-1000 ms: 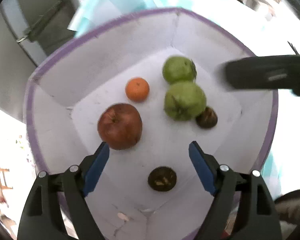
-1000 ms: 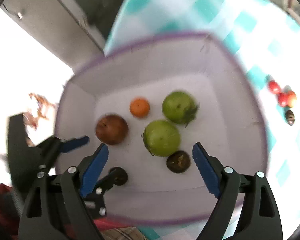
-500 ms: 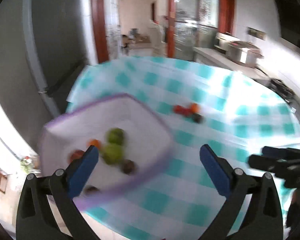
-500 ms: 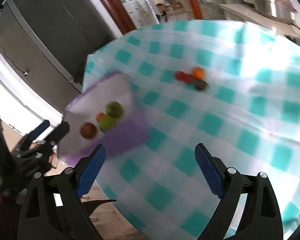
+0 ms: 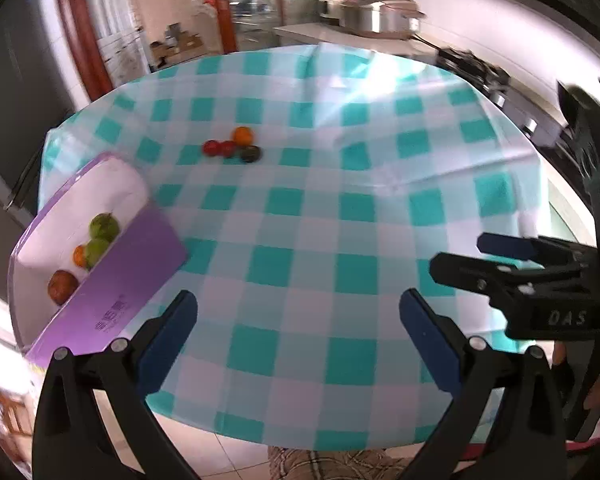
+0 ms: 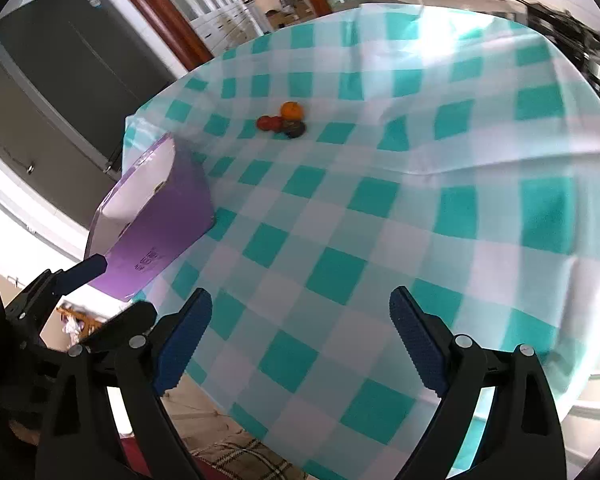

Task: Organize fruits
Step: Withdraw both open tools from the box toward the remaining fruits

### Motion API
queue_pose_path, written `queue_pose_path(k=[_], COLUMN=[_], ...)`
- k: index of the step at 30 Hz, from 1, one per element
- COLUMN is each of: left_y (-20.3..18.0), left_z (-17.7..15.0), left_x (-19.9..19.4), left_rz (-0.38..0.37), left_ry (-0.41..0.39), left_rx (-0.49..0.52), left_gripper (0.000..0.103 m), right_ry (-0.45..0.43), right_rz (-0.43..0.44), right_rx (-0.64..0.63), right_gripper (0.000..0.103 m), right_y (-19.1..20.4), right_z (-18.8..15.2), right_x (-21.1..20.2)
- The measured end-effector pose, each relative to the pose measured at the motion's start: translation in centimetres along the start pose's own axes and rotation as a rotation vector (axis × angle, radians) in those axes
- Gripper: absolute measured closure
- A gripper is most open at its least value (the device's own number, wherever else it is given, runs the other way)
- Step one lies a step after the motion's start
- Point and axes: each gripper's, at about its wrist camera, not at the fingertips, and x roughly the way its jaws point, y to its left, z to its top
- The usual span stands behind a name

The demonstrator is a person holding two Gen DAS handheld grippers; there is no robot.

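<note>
Both the left gripper (image 5: 298, 332) and right gripper (image 6: 300, 338) are held spread and empty over the checked tablecloth (image 5: 340, 240), presumably because four loose fruits (image 5: 236, 146) are left beyond the purple box (image 5: 112, 280).

Box (image 5: 112, 284) sits on the table's (image 5: 340, 240) near-left edge. Inside it, four fruits in a row: apple (image 5: 62, 286) nearest, then small citrus (image 5: 79, 255) touching a guava (image 5: 97, 250), second guava (image 5: 105, 226) furthest back. Loose cluster well apart from the box, further back mid-table: two small round fruits (image 5: 219, 148) side by side on the left, orange (image 5: 243, 135) just behind, passion fruit (image 5: 250, 154) on the right, all touching. Counter with a cooker (image 5: 376, 14) behind the table. Fridge (image 6: 60, 92) behind the box, to the left.
</note>
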Motion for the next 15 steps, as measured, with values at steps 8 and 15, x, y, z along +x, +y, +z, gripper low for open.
queue_pose_path(k=[8,15], left_y=[-3.1,-1.7], left_z=[0.7,2.5], left_x=[1.7,4.2], left_rz=[-0.046,-0.068], left_ry=[0.029,0.047], left_rx=[0.101,0.126], left_gripper=[0.002,0.002], right_ry=[-0.005,0.013], right_rz=[-0.060,-0.098], right_rx=[0.010,0.029], right_gripper=[0.015,0.015], right_y=[-2.1,-2.7], right_z=[-0.2,1.8], right_x=[0.0,2.9])
